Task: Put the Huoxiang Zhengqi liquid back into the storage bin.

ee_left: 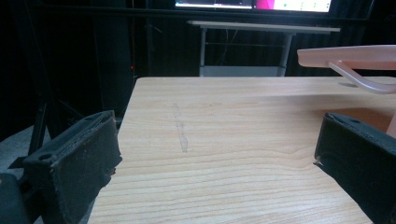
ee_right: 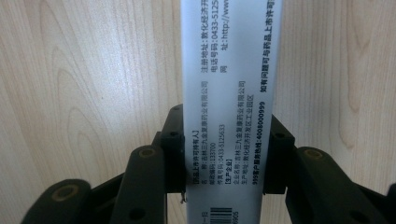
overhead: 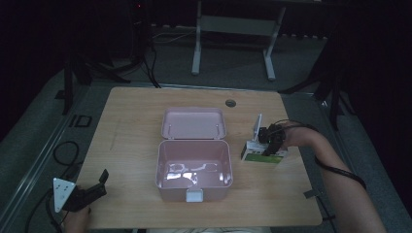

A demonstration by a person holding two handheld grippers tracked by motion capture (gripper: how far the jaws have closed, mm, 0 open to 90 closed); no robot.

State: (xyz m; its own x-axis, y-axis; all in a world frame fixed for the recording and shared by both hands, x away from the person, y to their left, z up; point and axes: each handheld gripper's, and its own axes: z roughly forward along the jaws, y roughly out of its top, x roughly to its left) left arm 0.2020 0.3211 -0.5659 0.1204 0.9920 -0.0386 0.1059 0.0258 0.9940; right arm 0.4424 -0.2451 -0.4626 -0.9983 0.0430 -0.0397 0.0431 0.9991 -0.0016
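Room: dark all round, grey floor, a white-legged desk frame (overhead: 233, 43) behind my tabletop (overhead: 126, 126); light wood, a round grommet hole (overhead: 230, 103) near the far edge.
Right tongs (overhead: 268, 145): clamped on the medicine box (overhead: 262, 156), one jaw on each long side.
Right tongs close-up: right gripper view shows my right tongs (ee_right: 226, 158) with both pads pressed flat against the sides of the medicine box (ee_right: 231, 93); white face with black print and a barcode runs straight up between the jaws.
Medicine box place: on the tabletop, right of the pink case (overhead: 193, 170), near it but apart; green-and-white side faces me, a white flap stands up at its far end.
Box contact: whether it sits on the wood or is just lifted, cannot tell.
Pink case: middle of the tabletop, lid open and laid flat on the far side, inside bare and glossy, white latch (overhead: 196, 196) on the near wall.
Left tongs (overhead: 99, 184): jaws apart, nothing between them, low over the near left corner of the tabletop, well apart from the medicine box.
Left tongs close-up: left gripper view has bare wood between my two pads (ee_left: 79, 163); pink case (ee_left: 350, 58) edge at upper right.
Right forearm (overhead: 340, 179): comes in from bottom right, cable trailing along it.
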